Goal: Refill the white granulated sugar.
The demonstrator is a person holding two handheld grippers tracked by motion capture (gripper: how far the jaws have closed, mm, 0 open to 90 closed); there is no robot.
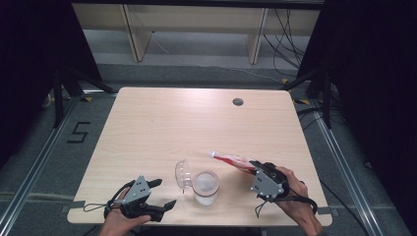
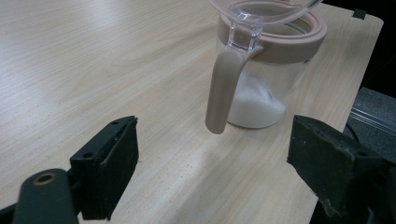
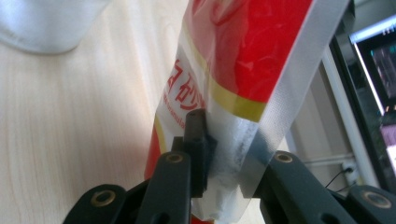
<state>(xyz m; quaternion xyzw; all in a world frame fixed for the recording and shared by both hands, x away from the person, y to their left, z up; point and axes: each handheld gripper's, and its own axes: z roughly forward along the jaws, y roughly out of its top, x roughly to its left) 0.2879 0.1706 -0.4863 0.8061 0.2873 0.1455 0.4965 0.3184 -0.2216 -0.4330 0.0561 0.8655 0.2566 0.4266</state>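
At lower centre of the high view, a clear jar (image 1: 205, 187) with a beige rim stands open, lid (image 1: 183, 174) tipped back, on a pale wooden table (image 1: 162, 128).
To its right, the right gripper (image 1: 252, 166) holds a red, white and yellow plastic pouch (image 1: 232, 160) tilted towards the jar; at lower left the left gripper (image 1: 163, 194) rests with jaws spread, holding nothing. Left gripper view: white powder (image 2: 254, 105) covers only the jar's bottom, so filling looks barely begun. Right gripper view: black jaws pinch the pouch's clear sealed edge.
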